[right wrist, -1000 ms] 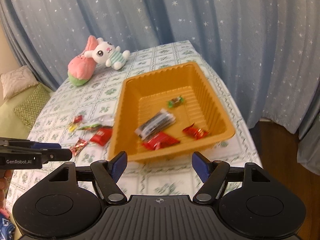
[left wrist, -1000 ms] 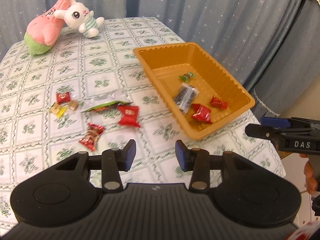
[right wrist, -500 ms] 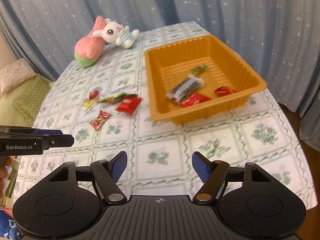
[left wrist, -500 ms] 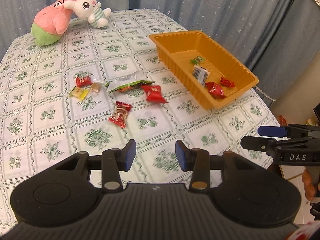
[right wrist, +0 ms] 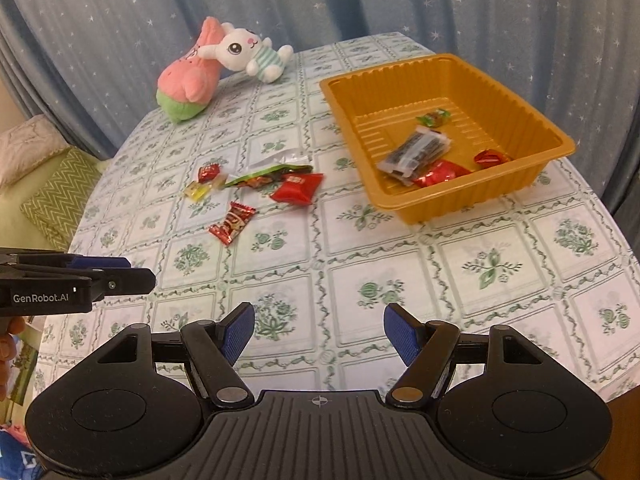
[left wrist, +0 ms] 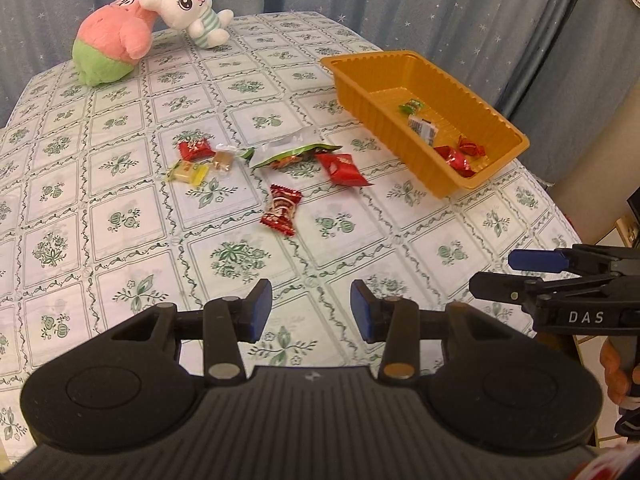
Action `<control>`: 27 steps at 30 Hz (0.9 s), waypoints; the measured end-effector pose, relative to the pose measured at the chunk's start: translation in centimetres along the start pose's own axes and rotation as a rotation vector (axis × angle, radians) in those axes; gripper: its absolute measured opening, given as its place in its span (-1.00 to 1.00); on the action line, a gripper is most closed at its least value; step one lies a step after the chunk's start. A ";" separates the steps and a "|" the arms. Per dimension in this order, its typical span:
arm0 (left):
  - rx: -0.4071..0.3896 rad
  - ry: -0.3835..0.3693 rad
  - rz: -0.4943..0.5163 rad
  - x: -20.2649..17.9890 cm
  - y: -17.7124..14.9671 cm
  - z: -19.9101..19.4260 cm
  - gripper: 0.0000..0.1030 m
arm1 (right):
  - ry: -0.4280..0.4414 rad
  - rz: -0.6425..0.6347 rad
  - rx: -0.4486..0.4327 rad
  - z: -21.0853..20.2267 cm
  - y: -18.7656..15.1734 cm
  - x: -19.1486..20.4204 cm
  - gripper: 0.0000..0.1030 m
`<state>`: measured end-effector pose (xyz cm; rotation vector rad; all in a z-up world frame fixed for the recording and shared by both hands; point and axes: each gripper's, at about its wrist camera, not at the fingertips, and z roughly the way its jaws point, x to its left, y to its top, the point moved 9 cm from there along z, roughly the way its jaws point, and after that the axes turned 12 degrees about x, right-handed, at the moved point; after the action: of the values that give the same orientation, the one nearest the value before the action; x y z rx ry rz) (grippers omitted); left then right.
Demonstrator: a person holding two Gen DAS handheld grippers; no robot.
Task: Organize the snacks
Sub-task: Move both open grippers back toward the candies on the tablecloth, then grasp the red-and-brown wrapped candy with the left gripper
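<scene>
From the left wrist, the left tongs hang released at the lower centre over the green-patterned bench. Loose wrapped snacks lie mid-frame; the ribbed orange plastic tray sits at the upper right.

From the right wrist, the right tongs gape wider, holding nothing. The tray holds several snacks at the upper right; others lie left of it.

The right gripper hung over the tablecloth, its blue pads apart with nothing between them. Ahead sat an orange tray holding four snacks — a dark packet, a red packet, a red candy, a green one. Loose snacks lay left of it, perhaps six. The left gripper reached in from the left edge. Two soft toys leaned together at the far side.
</scene>
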<state>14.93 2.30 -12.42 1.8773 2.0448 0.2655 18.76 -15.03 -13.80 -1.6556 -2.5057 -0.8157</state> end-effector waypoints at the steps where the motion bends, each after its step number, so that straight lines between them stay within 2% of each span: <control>1: -0.003 0.002 0.004 0.2 0.0 0.1 -0.23 | -0.003 -0.003 -0.003 0.2 0.1 0.2 0.39; 8: -0.018 0.025 0.034 0.8 0.7 1.7 -0.25 | -0.024 -0.022 -0.022 1.7 1.1 1.0 0.38; 20: -0.052 0.047 0.091 0.6 4.2 4.8 -0.32 | -0.017 -0.038 -0.051 3.2 4.0 1.2 0.38; 27: -0.023 0.060 0.125 0.7 6.1 7.6 -0.38 | -0.007 -0.042 -0.065 3.5 5.7 1.0 0.37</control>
<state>23.39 2.93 -17.26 2.0092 1.9561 0.3795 24.16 -10.93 -14.23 -1.6333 -2.5531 -0.9067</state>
